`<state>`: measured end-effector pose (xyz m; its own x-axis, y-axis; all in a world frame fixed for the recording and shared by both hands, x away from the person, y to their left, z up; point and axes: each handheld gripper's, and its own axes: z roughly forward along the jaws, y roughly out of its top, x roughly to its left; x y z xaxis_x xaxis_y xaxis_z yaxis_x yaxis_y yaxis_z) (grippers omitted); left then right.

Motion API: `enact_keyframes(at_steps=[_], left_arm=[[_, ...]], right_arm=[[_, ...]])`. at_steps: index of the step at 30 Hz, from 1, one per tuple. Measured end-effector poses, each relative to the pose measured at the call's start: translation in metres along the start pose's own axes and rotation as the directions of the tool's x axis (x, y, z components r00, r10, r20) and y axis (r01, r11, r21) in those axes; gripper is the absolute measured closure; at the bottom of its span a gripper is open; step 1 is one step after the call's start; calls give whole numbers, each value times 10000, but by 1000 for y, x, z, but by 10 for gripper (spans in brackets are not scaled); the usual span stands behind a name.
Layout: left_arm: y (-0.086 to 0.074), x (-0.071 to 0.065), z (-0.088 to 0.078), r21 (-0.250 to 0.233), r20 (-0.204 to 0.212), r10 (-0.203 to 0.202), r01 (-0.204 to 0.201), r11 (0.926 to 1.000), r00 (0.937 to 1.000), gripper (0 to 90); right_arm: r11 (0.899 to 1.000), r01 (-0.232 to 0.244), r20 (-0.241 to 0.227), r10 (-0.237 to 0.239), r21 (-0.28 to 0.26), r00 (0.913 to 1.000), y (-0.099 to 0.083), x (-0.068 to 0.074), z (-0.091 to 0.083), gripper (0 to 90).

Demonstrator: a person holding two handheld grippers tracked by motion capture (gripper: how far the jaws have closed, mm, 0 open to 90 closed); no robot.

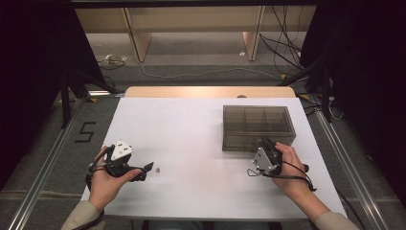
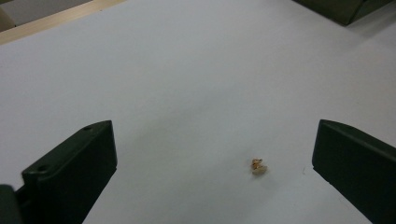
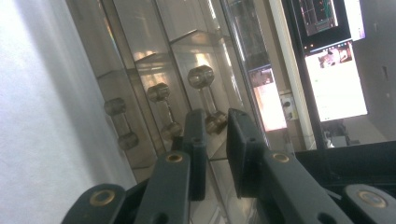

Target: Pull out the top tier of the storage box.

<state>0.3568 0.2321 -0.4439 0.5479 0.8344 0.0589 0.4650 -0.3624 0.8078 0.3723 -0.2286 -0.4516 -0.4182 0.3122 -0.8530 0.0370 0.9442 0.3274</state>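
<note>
Left gripper view: your left hand-held gripper [image 2: 212, 163] gapes around a small crumb [image 2: 258, 167] lower right; your right hand-held gripper [image 3: 215, 140], nearly closed, faces the compartment box [image 1: 257, 127].

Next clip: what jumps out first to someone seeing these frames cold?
The smoky see-through compartment box stands out on the far right of the white table, with the right gripper pressed up to its near edge, jaws almost closed. Next comes a tiny pale crumb-like piece lying alone on the sheet, just ahead of the left gripper, whose jaws stand wide open.
</note>
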Motion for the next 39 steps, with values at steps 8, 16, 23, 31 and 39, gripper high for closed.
enact_keyframes(at_steps=[8,16,23,31,39], left_arm=[[0,0,0,8,-9,12,-12,10000,10000,0],[0,0,-1,-51,-28,-21,21,10000,10000,0],[0,1,0,-15,-43,-30,30,10000,10000,0],[-1,1,0,15,-17,19,-19,10000,10000,0],[-1,0,1,44,-13,50,-49,10000,10000,0]], right_arm=[[10000,25,-30,-25,53,10000,0,1,-4,792],[10000,-59,-349,58,-39,9994,0,0,-9,823],[9996,-268,-79,268,35,9996,-1,-3,-7,748],[9997,182,-15,-182,162,9998,3,1,2,738],[9992,268,257,-275,282,9993,3,2,4,776]])
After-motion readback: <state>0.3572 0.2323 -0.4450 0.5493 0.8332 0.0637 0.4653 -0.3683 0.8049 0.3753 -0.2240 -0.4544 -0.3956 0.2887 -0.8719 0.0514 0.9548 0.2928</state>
